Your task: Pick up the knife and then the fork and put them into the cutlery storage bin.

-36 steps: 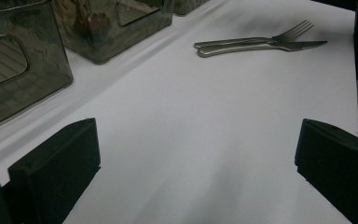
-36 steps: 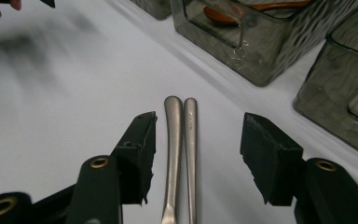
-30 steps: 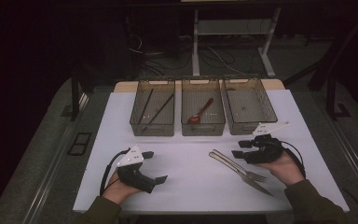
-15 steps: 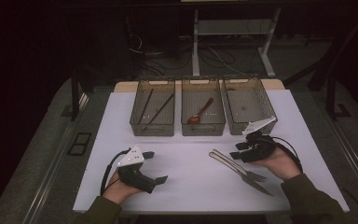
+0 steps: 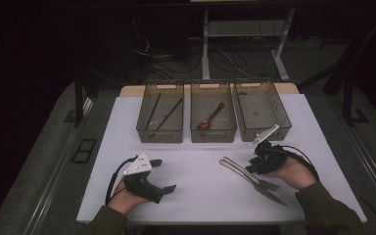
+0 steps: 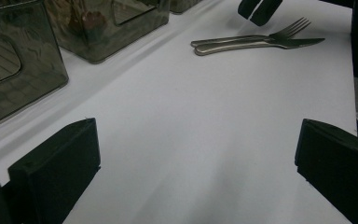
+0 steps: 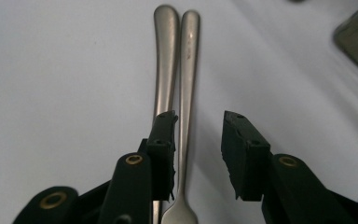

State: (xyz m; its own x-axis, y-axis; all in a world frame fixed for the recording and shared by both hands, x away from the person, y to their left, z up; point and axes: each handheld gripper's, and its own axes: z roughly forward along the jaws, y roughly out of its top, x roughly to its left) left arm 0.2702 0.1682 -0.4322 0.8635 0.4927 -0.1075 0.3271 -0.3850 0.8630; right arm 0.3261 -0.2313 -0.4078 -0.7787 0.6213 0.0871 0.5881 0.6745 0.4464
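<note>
Nearest the person, the left gripper (image 5: pixel 152 183) rests on the white worktop (image 5: pixel 200 196), its jaws spread wide with nothing between them. Further right, the right gripper (image 7: pixel 198 140) has been closing its jaws, which stand partly open around the fork (image 7: pixel 186 79); no pad presses it. The knife (image 7: pixel 164 60) lies touching alongside. Beyond stand three bins (image 5: pixel 160 128)

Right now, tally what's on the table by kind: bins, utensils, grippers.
Bins: 3, left, middle, right
Chopsticks: 2, in the left bin
Spoon: 1, red, in the middle bin
Fork: 1, on the table
Knife: 1, beside the fork
Grippers: 2, left gripper, right gripper
Total: 10
</note>
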